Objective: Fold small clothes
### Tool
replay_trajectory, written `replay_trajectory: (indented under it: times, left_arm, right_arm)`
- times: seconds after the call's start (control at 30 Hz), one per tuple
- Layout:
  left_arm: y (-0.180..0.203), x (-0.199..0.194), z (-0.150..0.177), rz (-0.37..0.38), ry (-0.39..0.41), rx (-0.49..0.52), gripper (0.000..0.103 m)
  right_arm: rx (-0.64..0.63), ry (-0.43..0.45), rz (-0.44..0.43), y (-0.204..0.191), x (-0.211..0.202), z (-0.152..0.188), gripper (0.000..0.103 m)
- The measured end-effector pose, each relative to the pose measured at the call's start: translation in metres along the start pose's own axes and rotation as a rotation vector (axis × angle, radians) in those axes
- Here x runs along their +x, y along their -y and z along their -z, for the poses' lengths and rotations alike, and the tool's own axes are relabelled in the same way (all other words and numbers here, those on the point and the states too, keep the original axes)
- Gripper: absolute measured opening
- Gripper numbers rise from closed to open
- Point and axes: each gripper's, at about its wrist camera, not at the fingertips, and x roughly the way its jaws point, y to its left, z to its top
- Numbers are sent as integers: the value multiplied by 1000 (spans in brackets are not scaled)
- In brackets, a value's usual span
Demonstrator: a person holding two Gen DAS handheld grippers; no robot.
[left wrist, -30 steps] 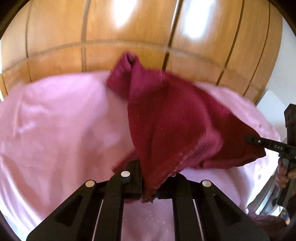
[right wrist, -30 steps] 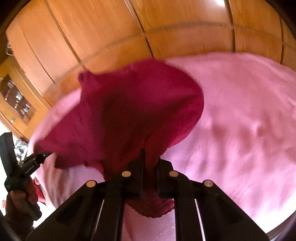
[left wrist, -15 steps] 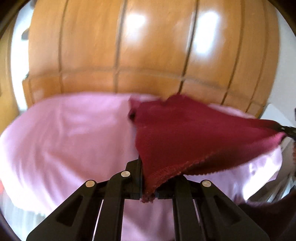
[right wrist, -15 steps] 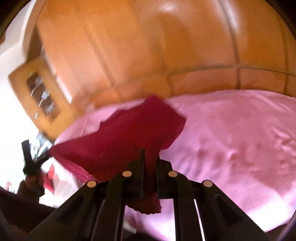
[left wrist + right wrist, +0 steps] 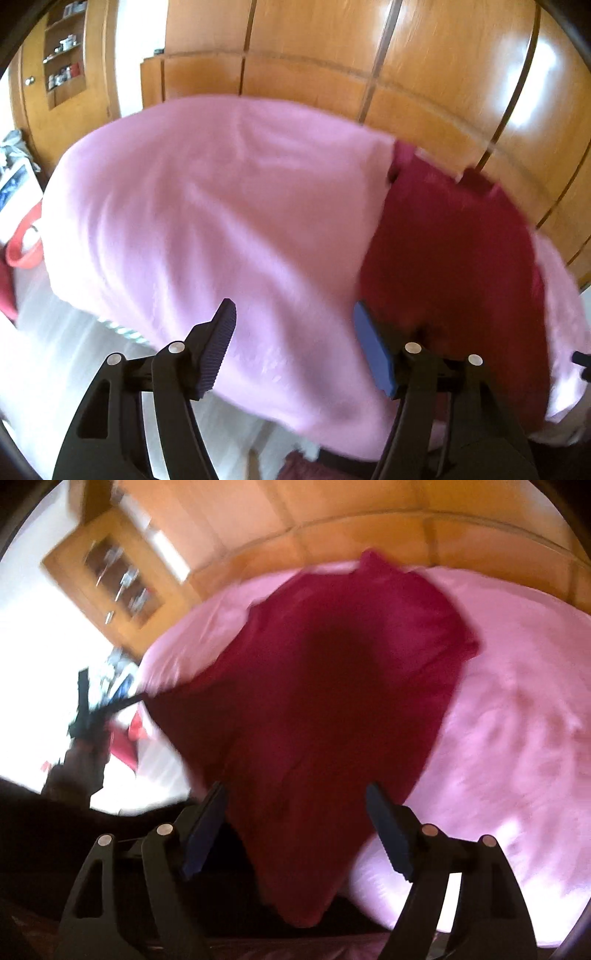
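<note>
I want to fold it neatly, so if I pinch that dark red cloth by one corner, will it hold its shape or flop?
Likely flop: the dark red cloth drapes with soft rounded edges over the pink cover. Probably light, since it lies thin. Its fuzzy-looking surface should resist slipping.

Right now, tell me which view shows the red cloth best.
Right wrist: the cloth fills the middle, spread over the pink sheet. Left wrist shows only a strip of it at the right edge.

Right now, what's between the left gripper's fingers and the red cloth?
Only bare pink sheet, seen in the left wrist view; the red cloth lies just beyond the left gripper.
</note>
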Motion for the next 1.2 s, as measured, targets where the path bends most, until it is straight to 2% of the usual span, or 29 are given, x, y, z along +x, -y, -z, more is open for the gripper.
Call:
replay_trajectory:
  times: [0.1,0.17,0.2,0.3,0.33,0.37,0.43,0.47,0.5,0.57,0.63,0.67,0.7,0.77,0.8,0.83,0.87,0.9,1.0,1.07,1.13,1.2]
  left_arm:
    - [32,-8,-9,115,42,56,65]
    - [70,-4,-12,231,44,121,65]
    - [100,-3,-11,316,39,181,65]
    - [171,4,3,472,-8,330,65]
    - [194,8,10,519,-34,369,65]
    - [224,14,20,589,-78,426,65]
    - [267,22,39,662,-136,524,65]
    - [284,26,49,681,-158,566,67]
    - [305,29,63,702,-188,629,75]
    - [334,36,85,694,-219,715,79]
    - [359,52,106,643,-263,790,79]
    - [370,61,118,585,-266,834,79]
    - [376,67,125,551,-257,863,79]
    - [380,78,137,490,-243,908,61]
    - [375,81,139,459,-226,912,43]
    - [369,81,136,469,-219,895,25]
    - [360,81,129,491,-221,858,14]
    - [346,81,116,510,-231,793,10]
    - [304,84,75,536,-209,598,9]
    - [269,77,49,554,-174,462,9]
    - [240,71,26,573,-140,365,9]
    - [227,59,13,595,-103,301,9]
  right_arm:
    - [193,113,11,55,-8,-24,79]
    - [331,155,8,89,-4,-35,71]
    - [422,172,-9,111,3,-41,69]
    - [530,173,-54,137,19,-44,67]
    - [564,173,-85,143,25,-44,69]
    - [596,172,-115,148,31,-43,76]
    - [666,169,-156,162,41,-43,78]
    - [678,167,-167,164,45,-43,78]
    - [690,161,-203,169,50,-45,79]
    - [705,145,-282,175,54,-51,83]
    - [685,130,-384,170,59,-62,84]
    - [671,126,-423,167,58,-65,84]
    - [646,121,-499,161,59,-67,85]
    - [600,124,-565,152,54,-73,89]
    - [571,123,-570,143,54,-78,92]
    - [557,122,-565,142,51,-78,92]
    - [551,125,-563,142,49,-77,92]
    - [548,141,-560,146,43,-73,92]
    - [572,218,-499,157,25,-64,91]
    - [604,266,-433,169,15,-55,83]
    - [608,273,-268,177,8,-51,73]
    - [595,230,-149,176,15,-50,69]
